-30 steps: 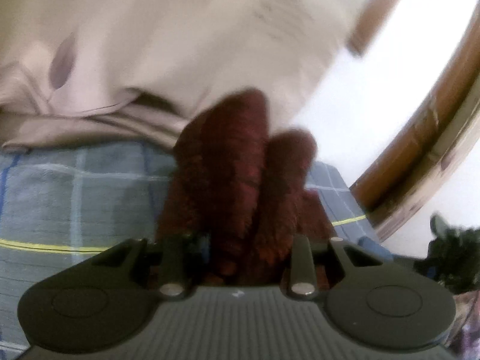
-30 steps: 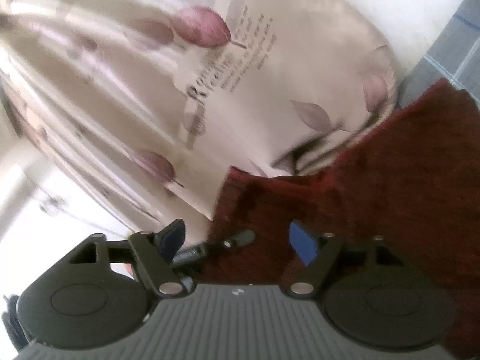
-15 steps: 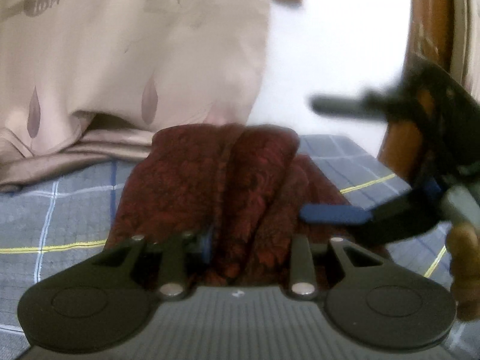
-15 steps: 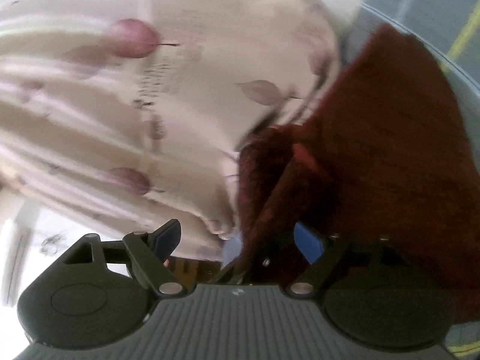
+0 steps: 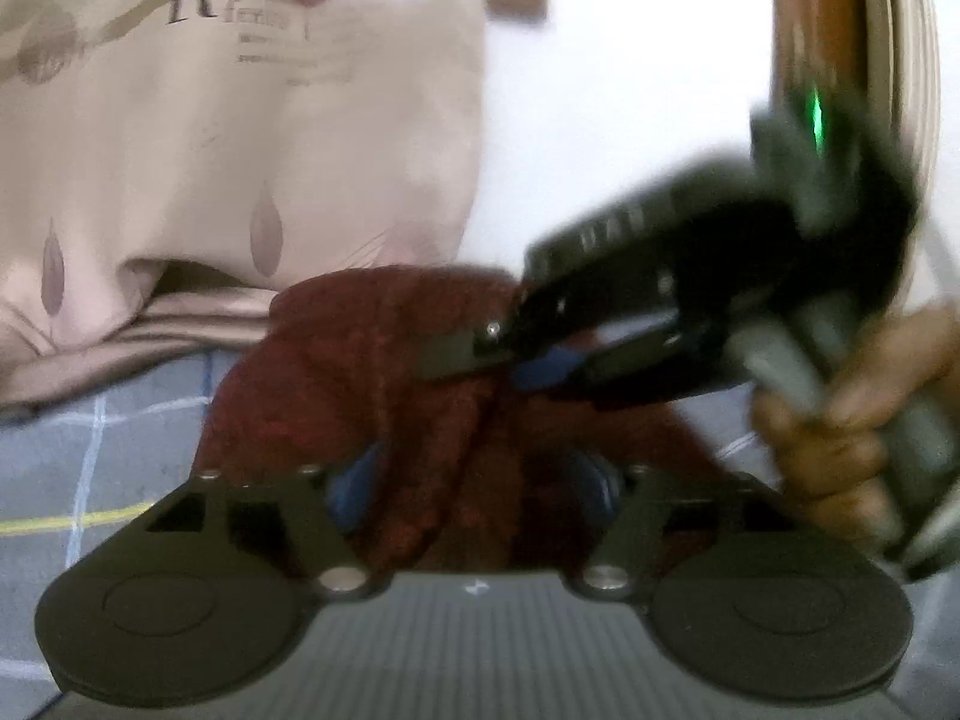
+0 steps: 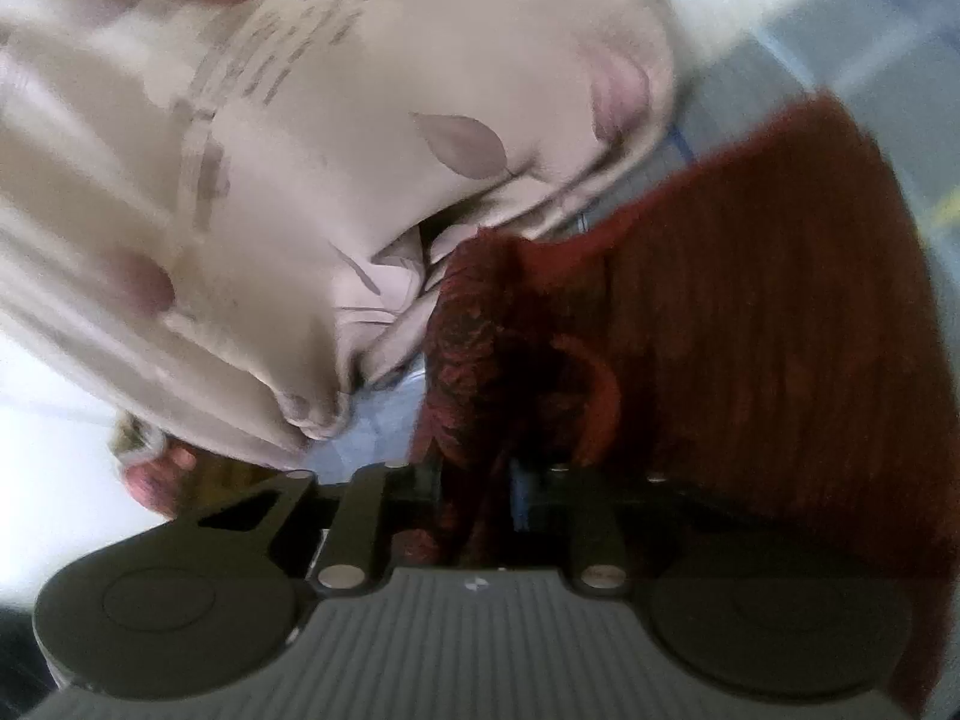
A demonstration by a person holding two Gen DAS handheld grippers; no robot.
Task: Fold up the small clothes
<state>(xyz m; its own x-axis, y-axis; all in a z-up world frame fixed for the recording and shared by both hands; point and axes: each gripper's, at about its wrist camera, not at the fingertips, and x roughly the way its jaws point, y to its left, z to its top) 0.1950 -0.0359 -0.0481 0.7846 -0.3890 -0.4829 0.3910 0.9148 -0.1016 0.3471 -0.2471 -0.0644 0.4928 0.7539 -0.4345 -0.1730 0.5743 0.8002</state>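
Left wrist view had the beige pillow (image 5: 240,138) with printed lettering up in the left background, sitting on a grey checked bedsheet (image 5: 90,438). Moving right, the dark red cloth (image 5: 384,360) was bunched up in the middle, lying on the sheet just in front of the pillow. The left hand-held gripper (image 5: 474,480) had its blue pads spread fairly wide, with a thick fold of the red cloth sitting between them; couldn't really tell if it was pinching it. Further right, the right hand-held gripper (image 5: 540,366) came in from the side, blurry, its tips closed down narrow on the cloth's upper edge, with a hand (image 5: 840,414) wrapped around its handle.

Right wrist view, same order: pillow (image 6: 300,180) filling the left, then the red cloth (image 6: 750,312) spreading off to the right, and the right hand-held gripper (image 6: 480,498) clamped on a gathered ridge of it.
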